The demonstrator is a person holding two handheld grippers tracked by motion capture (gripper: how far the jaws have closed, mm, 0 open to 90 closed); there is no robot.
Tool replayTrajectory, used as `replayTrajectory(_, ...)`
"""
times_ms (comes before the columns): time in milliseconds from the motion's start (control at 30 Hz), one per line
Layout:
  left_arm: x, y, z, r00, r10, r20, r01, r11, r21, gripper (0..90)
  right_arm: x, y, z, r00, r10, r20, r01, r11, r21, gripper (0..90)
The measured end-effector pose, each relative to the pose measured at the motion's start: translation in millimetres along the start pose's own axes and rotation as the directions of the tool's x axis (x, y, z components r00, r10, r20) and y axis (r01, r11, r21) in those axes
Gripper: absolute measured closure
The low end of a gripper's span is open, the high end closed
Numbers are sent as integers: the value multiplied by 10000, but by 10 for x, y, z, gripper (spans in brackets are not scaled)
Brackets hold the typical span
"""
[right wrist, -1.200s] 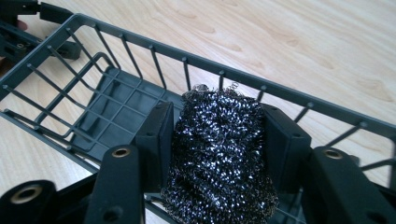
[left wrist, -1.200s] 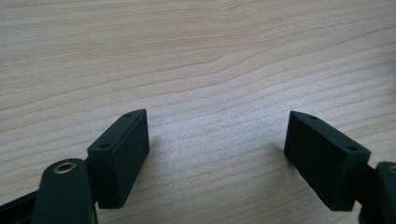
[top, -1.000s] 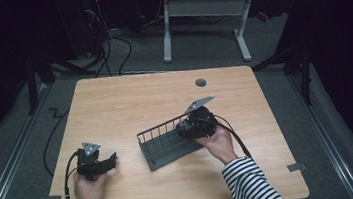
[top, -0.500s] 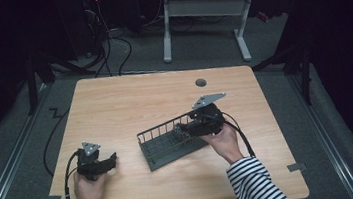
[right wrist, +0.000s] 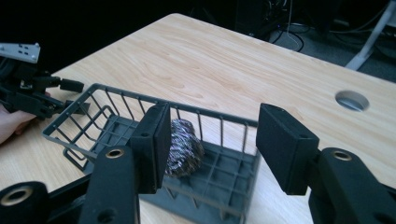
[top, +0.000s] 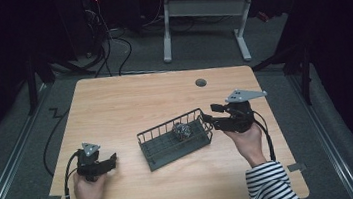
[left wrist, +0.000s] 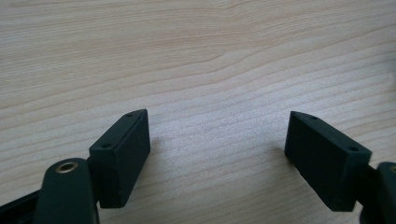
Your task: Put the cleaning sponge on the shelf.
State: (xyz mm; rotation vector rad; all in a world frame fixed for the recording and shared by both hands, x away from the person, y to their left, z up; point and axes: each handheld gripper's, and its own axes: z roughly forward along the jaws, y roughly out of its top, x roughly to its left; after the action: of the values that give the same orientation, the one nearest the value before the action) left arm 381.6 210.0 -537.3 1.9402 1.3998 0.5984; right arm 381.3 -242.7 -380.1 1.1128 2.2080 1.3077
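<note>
Scourer (top: 183,129) already sits inside the wire basket (top: 155,143) on the tabletop (top: 129,100), so the drop looks done (it seems to be steel wool), and your right gripper (top: 208,114), fingers just narrowing on nothing, hangs beside the rim while your left gripper (top: 111,160) rests spread and empty.

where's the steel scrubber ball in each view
High view: the scrubber ball lies inside the wire basket, toward its right end, at table centre.
Left gripper view: not in it; bare table.
Right gripper view: centre, in the basket, just beyond the right claw.
Shared landmark: the basket.
</note>
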Motion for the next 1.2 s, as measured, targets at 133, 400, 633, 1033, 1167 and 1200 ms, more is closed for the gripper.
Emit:
replayTrajectory(133,2,2,1,10000,5,11,-5,10000,11,232,-108,-95,-125,9989,211,429,-214,9998,46,456)
replayTrajectory(400,0,4,2,10000,50,-8,-50,10000,27,227,-299,-352,-338,9922,833,929,-810,9963,-281,458)
replayTrajectory(633,0,4,2,10000,55,-11,-55,10000,34,226,-465,-747,-369,9849,1450,945,-1450,9894,-67,419)
replayTrajectory(1033,2,7,4,10000,52,-4,-52,10000,39,227,-652,-1501,-65,9477,2411,2090,-2640,9604,891,355)
replayTrajectory(1167,1,6,4,10000,54,-16,-54,10000,40,227,-672,-1634,33,9369,2111,2785,-2565,9567,1376,331)
replayTrajectory(1200,0,6,4,10000,30,-16,-30,10000,40,227,-660,-1651,41,9375,1874,2931,-2334,9636,1306,338)
